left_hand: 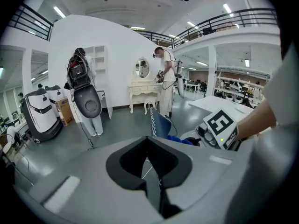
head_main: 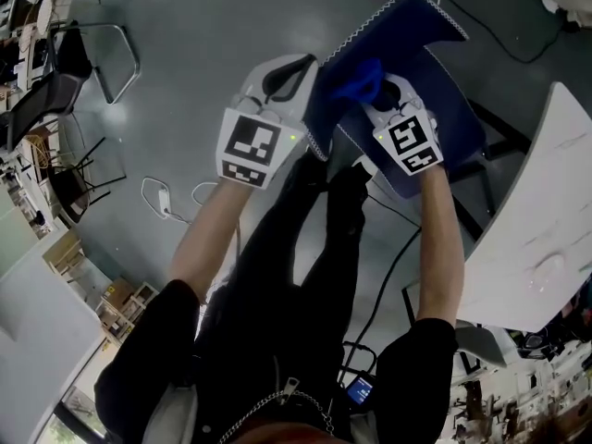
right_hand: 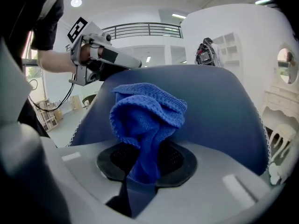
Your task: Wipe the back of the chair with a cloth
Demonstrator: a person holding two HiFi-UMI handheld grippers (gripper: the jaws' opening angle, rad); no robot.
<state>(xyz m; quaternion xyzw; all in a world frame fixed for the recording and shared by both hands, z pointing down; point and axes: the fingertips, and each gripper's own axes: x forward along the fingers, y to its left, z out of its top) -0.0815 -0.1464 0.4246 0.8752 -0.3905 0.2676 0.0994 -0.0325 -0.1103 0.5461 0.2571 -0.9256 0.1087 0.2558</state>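
- Room: open hall with white walls and a railed gallery. Cables lie on the grey floor [head_main: 213, 26], and a white table [head_main: 546, 202] stands at the right.
- Chair back [right_hand: 210, 106]: blue and smooth, with a white-stitched edge. The wiping step appears to be in hand.
- Left gripper [left_hand: 148, 146]: clenched on nothing, just beside the back's edge.
- Right gripper [right_hand: 145, 164]: clamped on the bunched blue cloth [right_hand: 147, 111], held at the back's face. The next move probably calls for a pressed sweep across it.

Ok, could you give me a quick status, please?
Right claw shut on blue cloth, at chair back. Left claw shut, empty, beside chair's edge. Nothing blocking.
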